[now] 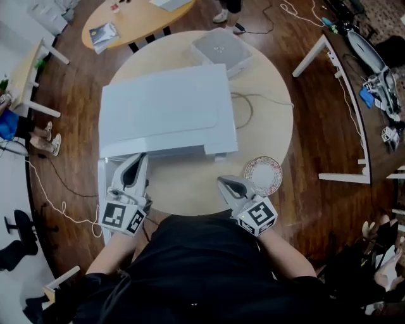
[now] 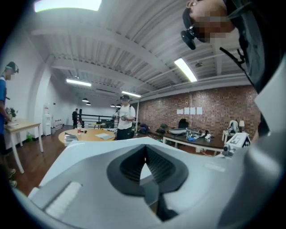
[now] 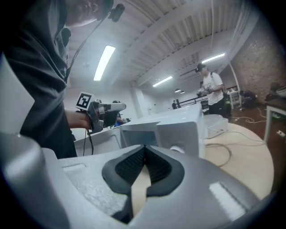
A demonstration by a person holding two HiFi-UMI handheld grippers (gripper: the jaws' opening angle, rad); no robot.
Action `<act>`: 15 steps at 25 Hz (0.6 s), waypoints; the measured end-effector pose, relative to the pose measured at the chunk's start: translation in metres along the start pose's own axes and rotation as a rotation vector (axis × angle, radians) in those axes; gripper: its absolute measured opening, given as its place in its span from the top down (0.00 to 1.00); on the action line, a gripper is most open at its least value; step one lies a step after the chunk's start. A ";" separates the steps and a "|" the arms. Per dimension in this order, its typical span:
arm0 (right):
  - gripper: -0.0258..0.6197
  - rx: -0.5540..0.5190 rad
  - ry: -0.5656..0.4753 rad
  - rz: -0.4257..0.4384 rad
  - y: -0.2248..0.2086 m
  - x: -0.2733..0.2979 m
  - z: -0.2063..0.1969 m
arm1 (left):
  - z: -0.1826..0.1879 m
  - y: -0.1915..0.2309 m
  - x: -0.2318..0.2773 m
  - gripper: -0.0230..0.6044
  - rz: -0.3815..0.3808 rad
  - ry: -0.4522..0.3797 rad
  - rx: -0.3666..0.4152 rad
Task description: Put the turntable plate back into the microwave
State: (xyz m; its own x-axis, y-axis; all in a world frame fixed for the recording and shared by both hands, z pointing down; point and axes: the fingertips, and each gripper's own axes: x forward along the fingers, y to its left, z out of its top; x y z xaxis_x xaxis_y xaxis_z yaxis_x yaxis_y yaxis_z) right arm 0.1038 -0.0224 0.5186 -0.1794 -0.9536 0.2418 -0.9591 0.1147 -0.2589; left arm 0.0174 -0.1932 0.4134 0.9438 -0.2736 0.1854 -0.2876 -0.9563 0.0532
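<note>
The white microwave (image 1: 164, 111) stands on the round wooden table (image 1: 190, 190), its door (image 1: 101, 190) swung open at the left front. The patterned turntable plate (image 1: 263, 175) lies flat on the table, right of the microwave's front corner. My left gripper (image 1: 139, 159) hovers at the open door, jaws shut and empty (image 2: 145, 146). Just left of the plate and apart from it, my right gripper (image 1: 223, 182) is shut with nothing in it (image 3: 144, 147). In the right gripper view the open microwave (image 3: 178, 129) faces me, with the left gripper (image 3: 100, 109) beyond it.
A white square container (image 1: 221, 50) sits behind the microwave, and a cable (image 1: 250, 104) loops over the table to the right. Another round table (image 1: 136, 19) stands further back, and white desks (image 1: 342, 95) stand at the right. A person (image 2: 125, 118) stands in the room.
</note>
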 end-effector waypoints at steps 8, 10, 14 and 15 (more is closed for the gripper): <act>0.96 0.181 -0.129 -0.320 -0.030 -0.035 0.001 | 0.014 -0.020 0.034 0.96 -0.243 -0.014 0.048; 0.96 0.195 -0.160 -0.360 -0.033 -0.035 0.002 | 0.016 -0.024 0.038 0.96 -0.280 0.007 0.049; 0.96 0.213 -0.187 -0.420 -0.040 -0.047 -0.001 | 0.009 -0.040 0.060 0.96 -0.349 0.023 0.043; 0.96 0.218 -0.192 -0.440 -0.040 -0.053 -0.003 | 0.010 -0.048 0.066 0.96 -0.375 0.021 0.041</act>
State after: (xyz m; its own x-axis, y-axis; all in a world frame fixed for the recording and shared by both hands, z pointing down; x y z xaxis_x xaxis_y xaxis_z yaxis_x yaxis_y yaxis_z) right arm 0.1513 0.0240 0.5195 0.2933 -0.9347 0.2010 -0.8630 -0.3493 -0.3651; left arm 0.0950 -0.1664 0.4130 0.9786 0.0983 0.1809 0.0845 -0.9930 0.0824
